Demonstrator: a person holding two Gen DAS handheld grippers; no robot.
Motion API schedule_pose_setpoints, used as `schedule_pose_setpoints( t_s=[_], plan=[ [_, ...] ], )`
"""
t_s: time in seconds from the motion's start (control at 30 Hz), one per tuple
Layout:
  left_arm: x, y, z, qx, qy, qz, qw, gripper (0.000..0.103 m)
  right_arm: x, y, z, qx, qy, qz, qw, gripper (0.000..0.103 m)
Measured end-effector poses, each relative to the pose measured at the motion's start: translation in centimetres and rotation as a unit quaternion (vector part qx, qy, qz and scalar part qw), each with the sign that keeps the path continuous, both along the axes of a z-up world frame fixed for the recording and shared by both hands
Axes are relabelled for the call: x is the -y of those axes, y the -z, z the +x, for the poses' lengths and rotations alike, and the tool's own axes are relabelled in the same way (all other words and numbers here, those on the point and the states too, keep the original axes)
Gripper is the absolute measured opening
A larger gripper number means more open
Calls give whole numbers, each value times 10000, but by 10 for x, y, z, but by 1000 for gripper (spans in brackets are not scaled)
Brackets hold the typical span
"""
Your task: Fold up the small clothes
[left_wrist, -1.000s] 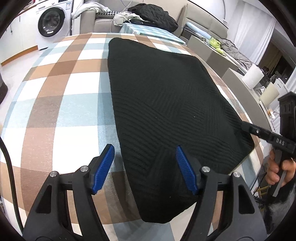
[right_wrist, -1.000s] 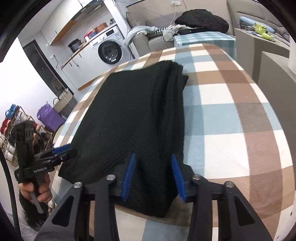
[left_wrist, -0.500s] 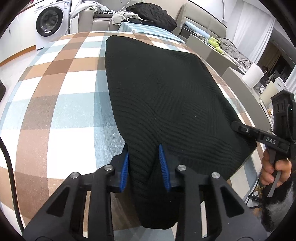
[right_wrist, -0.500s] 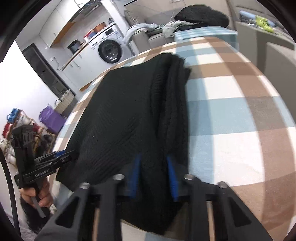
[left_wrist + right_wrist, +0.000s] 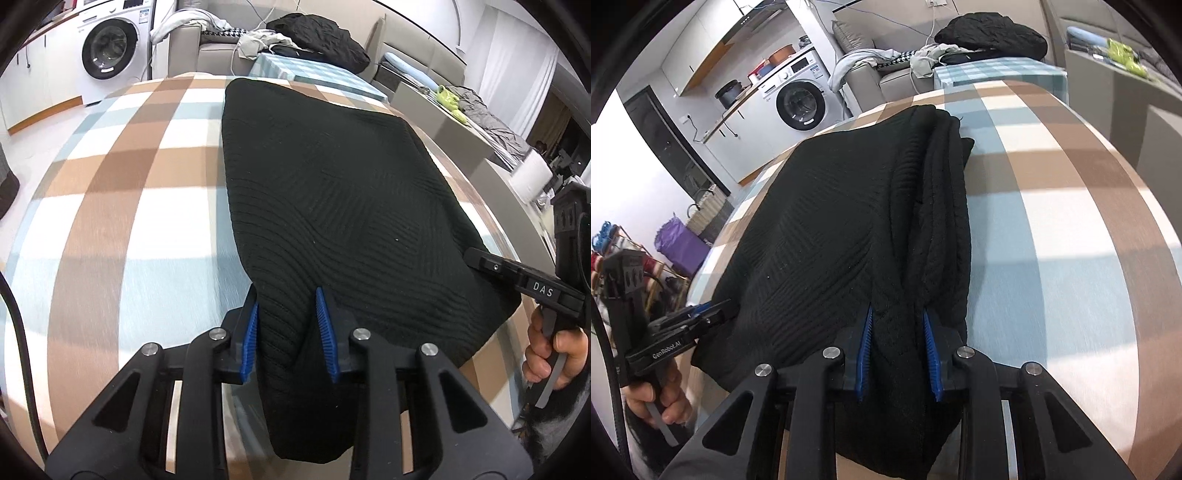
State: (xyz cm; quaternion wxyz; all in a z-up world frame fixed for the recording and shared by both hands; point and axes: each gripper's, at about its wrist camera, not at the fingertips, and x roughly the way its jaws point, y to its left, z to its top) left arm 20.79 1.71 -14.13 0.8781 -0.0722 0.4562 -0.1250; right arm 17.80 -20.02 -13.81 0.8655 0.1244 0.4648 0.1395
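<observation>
A black knitted sweater [image 5: 332,192] lies on the checked tablecloth [image 5: 122,192], running from the near edge of the surface toward its far edge, and its near end droops over the near edge. It already looks folded lengthwise: along its right side, stacked layers of knit [image 5: 945,206] lie one on another, likely sleeves or a side turned in.

The left gripper [image 5: 287,330] is clenched on a bunch of the sweater at its near left corner, and the right gripper [image 5: 898,350] is clenched the same way on the near right corner, over the thick stacked edge. Both near corners are thus held.

What seems left is the crosswise fold: carrying the near end toward the far edge to halve the length, then smoothing. That fold has not yet begun, since the sweater lies at full length.
</observation>
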Motion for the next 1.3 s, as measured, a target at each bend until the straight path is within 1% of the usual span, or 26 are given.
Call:
schedule_pose_setpoints(
  t_s=[0.17, 0.33, 0.4, 0.47, 0.53, 0.6, 0.67, 0.7, 0.77, 0.8, 0.83, 0.87, 0.97, 1.0, 1.07, 1.13, 1.27, 1.3],
  plan=[
    [-3, 0, 15, 43, -45, 31, 10000, 26, -4, 0, 15, 29, 114, -30, 9999, 25],
    [-5, 1, 18, 73, -54, 38, 10000, 27, -5, -3, 10, 47, 106, -75, 9999, 26],
    [-4, -2, 15, 155, -82, 139, 9997, 27, -5, -4, 8, 55, 101, -119, 9999, 30],
    [-2, -4, 13, 191, -82, 228, 9995, 28, -6, -6, 7, 97, 119, -183, 9997, 38],
    [-2, -8, 9, 243, -114, 280, 9992, 33, -8, -10, 5, 176, 94, -256, 9995, 44],
    [-3, -13, 4, 339, -128, 303, 9989, 41, -9, -14, 0, 247, 53, -330, 9991, 49],
    [-4, -18, -2, 446, -146, 293, 9985, 53, -8, -18, -4, 321, 54, -335, 9989, 62],
    [-5, -21, -5, 483, -156, 292, 9983, 57, -6, -21, -6, 366, 42, -274, 9989, 66],
    [-5, -27, -11, 566, -185, 273, 9979, 72, -4, -25, -8, 405, 31, -195, 9990, 80],
    [-6, -30, -16, 658, -183, 231, 9974, 74, -2, -28, -11, 461, 27, -149, 9988, 83],
    [-6, -33, -19, 731, -170, 215, 9969, 79, -1, -30, -13, 499, 19, -132, 9987, 88],
    [-6, -36, -23, 804, -175, 233, 9963, 82, 0, -34, -17, 584, 9, -102, 9982, 93],
    [-3, -43, -32, 960, -166, 317, 9947, 88, 1, -42, -26, 738, -21, -131, 9972, 100],
    [-3, -46, -36, 1033, -172, 342, 9939, 89, 1, -45, -30, 814, -61, -133, 9966, 102],
    [-2, -50, -44, 1190, -242, 387, 9918, 97, 1, -51, -38, 1043, -154, -133, 9943, 103],
    [-2, -53, -52, 1363, -304, 386, 9895, 102, -3, -58, -48, 1251, -300, -252, 9914, 103],
    [-1, -57, -71, 1738, -349, 480, 9830, 102, -14, -63, -64, 1636, -478, -529, 9839, 103],
    [-2, -58, -77, 1817, -350, 430, 9818, 102, -15, -63, -67, 1706, -513, -555, 9824, 103]
  ],
)
